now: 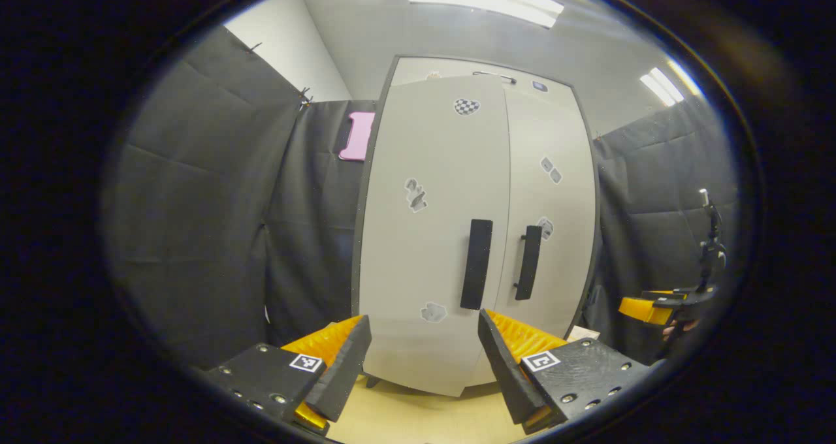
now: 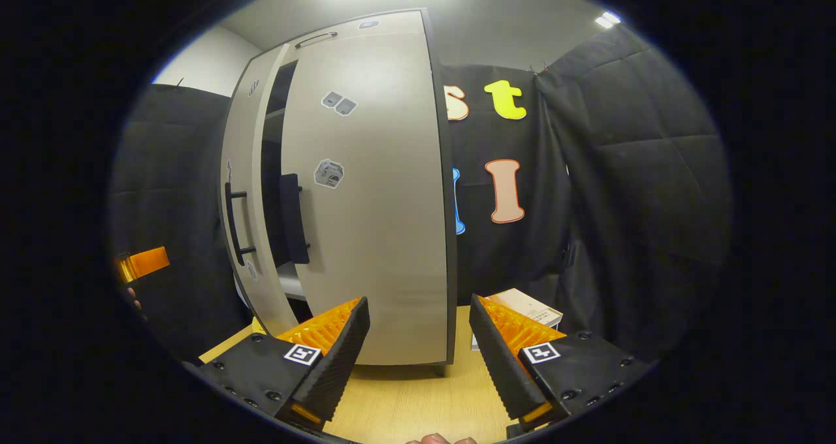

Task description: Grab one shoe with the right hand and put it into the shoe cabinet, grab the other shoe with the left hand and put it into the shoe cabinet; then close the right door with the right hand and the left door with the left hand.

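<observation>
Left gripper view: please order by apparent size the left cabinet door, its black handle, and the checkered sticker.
1. Pale grey left cabinet door, largest.
2. Black bar handle.
3. Checkered sticker, smallest.

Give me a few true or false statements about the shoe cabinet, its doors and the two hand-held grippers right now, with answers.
1. Both hand-held grippers, left and right, are open and hold nothing. True.
2. The cabinet doors are fully shut. False: in the right gripper view a dark gap shows between them.
3. Each door has a dark vertical handle. True.
4. The right hand-held gripper grips a shoe. False: nothing is between its fingers.
5. A box lies beside the cabinet. True.
</observation>
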`<state>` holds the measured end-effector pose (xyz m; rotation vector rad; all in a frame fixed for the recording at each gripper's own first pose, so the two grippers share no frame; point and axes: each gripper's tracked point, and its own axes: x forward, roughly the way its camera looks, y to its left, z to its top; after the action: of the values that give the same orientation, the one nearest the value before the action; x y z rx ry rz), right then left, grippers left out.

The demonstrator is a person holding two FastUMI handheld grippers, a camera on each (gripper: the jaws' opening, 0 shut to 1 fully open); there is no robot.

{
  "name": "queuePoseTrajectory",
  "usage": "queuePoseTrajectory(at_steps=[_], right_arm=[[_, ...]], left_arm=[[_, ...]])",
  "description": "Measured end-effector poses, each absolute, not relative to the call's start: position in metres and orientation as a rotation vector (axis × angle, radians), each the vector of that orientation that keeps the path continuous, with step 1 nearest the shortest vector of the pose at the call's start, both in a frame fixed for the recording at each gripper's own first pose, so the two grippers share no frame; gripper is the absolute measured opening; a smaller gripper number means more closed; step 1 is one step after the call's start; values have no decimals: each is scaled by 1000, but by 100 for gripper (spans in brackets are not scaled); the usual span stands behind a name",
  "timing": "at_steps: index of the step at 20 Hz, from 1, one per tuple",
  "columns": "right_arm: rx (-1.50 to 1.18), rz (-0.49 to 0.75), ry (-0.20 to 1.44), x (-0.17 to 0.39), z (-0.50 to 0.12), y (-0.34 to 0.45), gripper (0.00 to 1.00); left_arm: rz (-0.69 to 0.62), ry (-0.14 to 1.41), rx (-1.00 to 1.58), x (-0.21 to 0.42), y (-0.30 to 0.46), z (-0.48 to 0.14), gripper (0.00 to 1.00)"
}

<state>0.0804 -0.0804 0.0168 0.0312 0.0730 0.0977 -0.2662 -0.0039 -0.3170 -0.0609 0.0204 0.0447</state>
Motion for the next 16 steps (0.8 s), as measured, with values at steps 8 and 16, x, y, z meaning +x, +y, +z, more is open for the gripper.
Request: queuePoseTrajectory(at_steps=[8,16], right_arm=[[3,-8,81,52,-6,-82,96],[-14,24,96,35,-38,-53,93]], left_arm=[[24,-10,-30,-250,3,-321,94],[-53,101,-46,-236,-14,-372,94]])
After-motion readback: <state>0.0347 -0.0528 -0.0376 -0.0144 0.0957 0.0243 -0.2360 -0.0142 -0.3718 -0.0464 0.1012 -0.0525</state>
